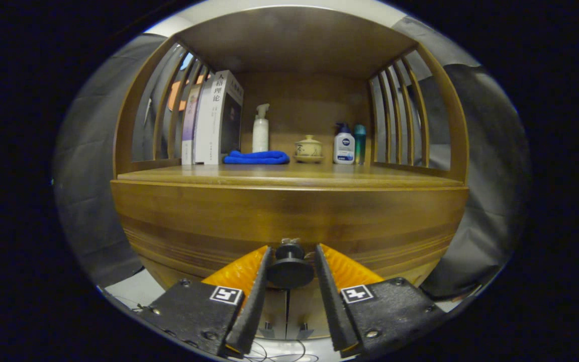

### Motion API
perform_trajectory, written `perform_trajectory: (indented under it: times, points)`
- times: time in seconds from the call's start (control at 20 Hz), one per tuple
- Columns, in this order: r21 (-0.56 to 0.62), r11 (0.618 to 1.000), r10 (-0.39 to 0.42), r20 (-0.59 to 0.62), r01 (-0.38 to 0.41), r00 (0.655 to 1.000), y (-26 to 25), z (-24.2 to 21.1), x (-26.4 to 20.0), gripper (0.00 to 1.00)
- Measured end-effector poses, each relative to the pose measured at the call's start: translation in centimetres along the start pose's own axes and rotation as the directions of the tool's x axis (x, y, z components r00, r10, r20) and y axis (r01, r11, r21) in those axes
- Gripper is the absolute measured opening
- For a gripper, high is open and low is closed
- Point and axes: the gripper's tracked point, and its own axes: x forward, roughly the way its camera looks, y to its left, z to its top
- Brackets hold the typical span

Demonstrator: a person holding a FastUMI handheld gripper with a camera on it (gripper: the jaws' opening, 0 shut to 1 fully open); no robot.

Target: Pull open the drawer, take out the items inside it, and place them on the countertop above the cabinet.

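Observation:
The wooden drawer front spans the cabinet just under the countertop. Its round black knob sits between my fingers. My gripper is shut on the knob, one finger pressing each side. The drawer front looks flush with the cabinet, and its inside is hidden.
At the back of the countertop stand upright books, a folded blue cloth, a white spray bottle, a small lidded ceramic cup, a white pump bottle and a teal bottle. Slatted wooden sides and a wooden top enclose the shelf space.

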Motion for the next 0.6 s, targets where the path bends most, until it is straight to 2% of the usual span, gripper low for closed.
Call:
perform_trajectory:
  times: [0.1, 0.25, 0.6]
  points:
    - [-0.008, 1.000, -0.025, -0.002, 0.025, 1.000, -0.30, -0.26, 0.11, 0.52]
    - [0.038, 0.998, -0.042, -0.018, 0.042, 0.999, -0.24, -0.29, 0.17, 0.49]
    - [0.033, 0.999, -0.024, -0.050, 0.026, 0.998, -0.26, -0.45, 0.23, 0.41]
